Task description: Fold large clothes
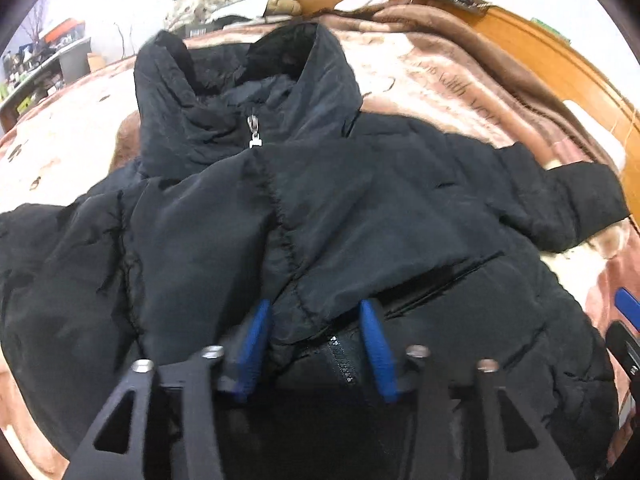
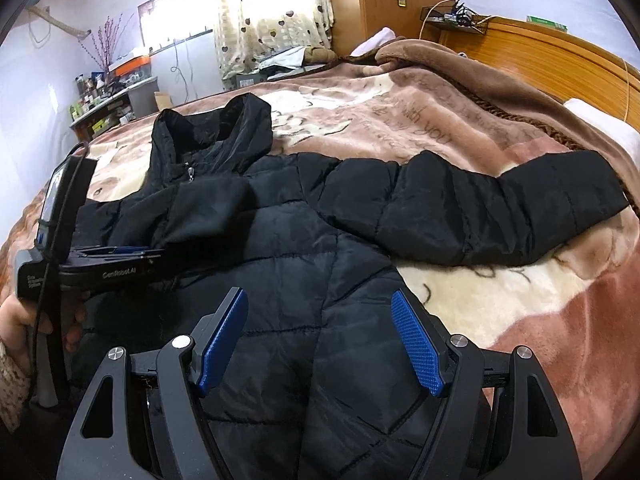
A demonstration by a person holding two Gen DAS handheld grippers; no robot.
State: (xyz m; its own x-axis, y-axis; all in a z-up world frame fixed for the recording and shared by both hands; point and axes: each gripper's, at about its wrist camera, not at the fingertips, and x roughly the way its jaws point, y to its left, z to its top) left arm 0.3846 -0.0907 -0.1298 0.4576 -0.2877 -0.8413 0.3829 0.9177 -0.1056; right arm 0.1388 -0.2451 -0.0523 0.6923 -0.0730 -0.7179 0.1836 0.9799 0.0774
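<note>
A pink and cream plush blanket (image 2: 460,120) covers a bed with a wooden headboard (image 2: 560,52); a heart-print curtain (image 2: 272,16) and a cluttered shelf (image 2: 112,96) stand behind it. A black puffer jacket (image 2: 320,240) lies across the blanket, one sleeve (image 2: 500,216) stretched sideways. The left gripper (image 1: 316,344) sits low at the jacket's front, its blue pads parted around a fold of fabric beside the zipper (image 1: 344,360). The right gripper (image 2: 320,344) hovers above the jacket's body, pads spread wide, holding nothing.
</note>
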